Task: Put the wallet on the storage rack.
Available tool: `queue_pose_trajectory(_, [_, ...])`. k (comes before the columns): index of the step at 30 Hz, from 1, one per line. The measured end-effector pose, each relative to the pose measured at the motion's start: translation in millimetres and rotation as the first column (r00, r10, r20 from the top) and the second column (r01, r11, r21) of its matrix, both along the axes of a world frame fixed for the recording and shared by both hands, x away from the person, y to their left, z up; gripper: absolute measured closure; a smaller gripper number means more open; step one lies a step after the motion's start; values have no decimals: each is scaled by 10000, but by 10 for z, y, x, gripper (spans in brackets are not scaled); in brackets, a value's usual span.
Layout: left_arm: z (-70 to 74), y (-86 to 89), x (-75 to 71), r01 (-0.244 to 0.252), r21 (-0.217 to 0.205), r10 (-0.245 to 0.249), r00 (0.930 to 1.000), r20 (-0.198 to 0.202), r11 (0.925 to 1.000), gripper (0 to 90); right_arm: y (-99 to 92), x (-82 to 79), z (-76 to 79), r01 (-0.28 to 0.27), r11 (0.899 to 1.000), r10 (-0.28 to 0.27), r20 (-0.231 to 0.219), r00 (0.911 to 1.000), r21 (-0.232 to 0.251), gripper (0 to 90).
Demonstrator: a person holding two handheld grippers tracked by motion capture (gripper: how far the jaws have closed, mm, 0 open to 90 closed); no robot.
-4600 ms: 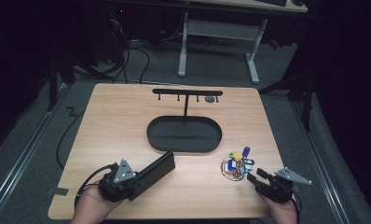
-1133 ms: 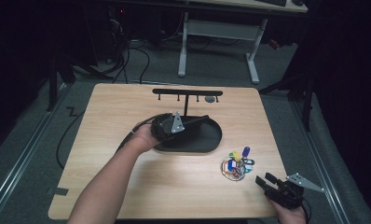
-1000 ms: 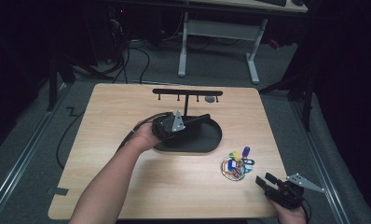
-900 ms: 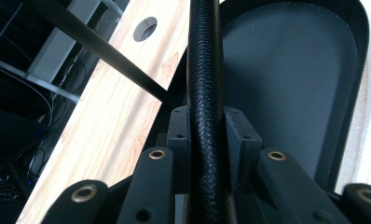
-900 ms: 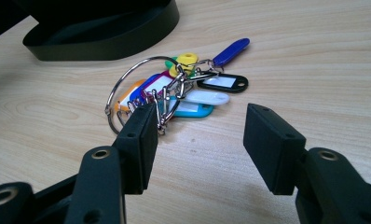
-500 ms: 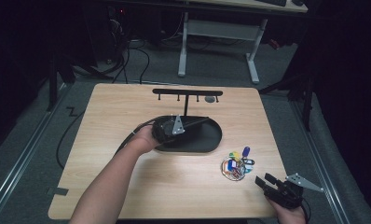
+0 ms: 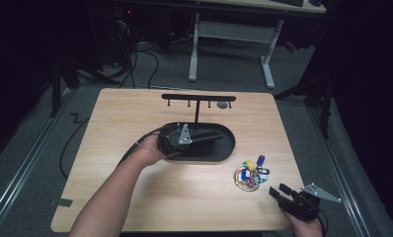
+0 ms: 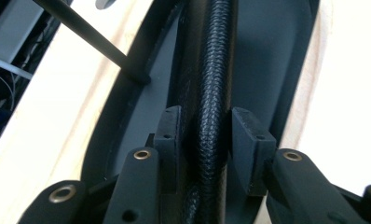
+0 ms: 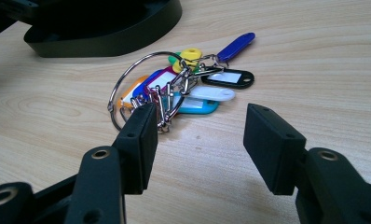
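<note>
A flat black case with a woven leather edge lies on its side in the black oval tray. My left gripper reaches over the tray from the left. In the left gripper view its jaws stand on either side of the case; they have just been opening and the pads no longer press on it. A ring of coloured key tags lies on the table to the right of the tray. My right gripper rests near the front right corner, open, with the key tags just beyond its fingertips.
A black T-shaped hanger bar with small hooks rises on a post from the tray's far side. The tray wall sits just behind the key tags. Bare wooden tabletop spreads across the front left.
Since the oldest frame my left gripper has carried the black case from the front left of the table into the tray. Over the last second it barely shifted. The right gripper stayed put.
</note>
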State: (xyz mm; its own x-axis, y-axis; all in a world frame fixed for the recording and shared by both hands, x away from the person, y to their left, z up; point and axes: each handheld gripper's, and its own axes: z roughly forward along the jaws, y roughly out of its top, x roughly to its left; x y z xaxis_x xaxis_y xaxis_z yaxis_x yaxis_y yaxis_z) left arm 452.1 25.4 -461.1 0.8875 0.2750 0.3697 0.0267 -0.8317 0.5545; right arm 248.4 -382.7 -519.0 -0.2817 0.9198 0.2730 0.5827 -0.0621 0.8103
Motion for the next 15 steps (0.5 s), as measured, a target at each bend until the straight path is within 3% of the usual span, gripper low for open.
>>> queue_pose_trajectory(5, [-91,4,-28,18,436,-14,9999,-106,9990,627,5,3,2,-9,10000,9,0,10000,1,454])
queue_pose_trajectory(15, [-158,12,52,-593,409,608,9975,-368,9974,553,5,16,-9,-24,10000,23,-53,10000,-17,454])
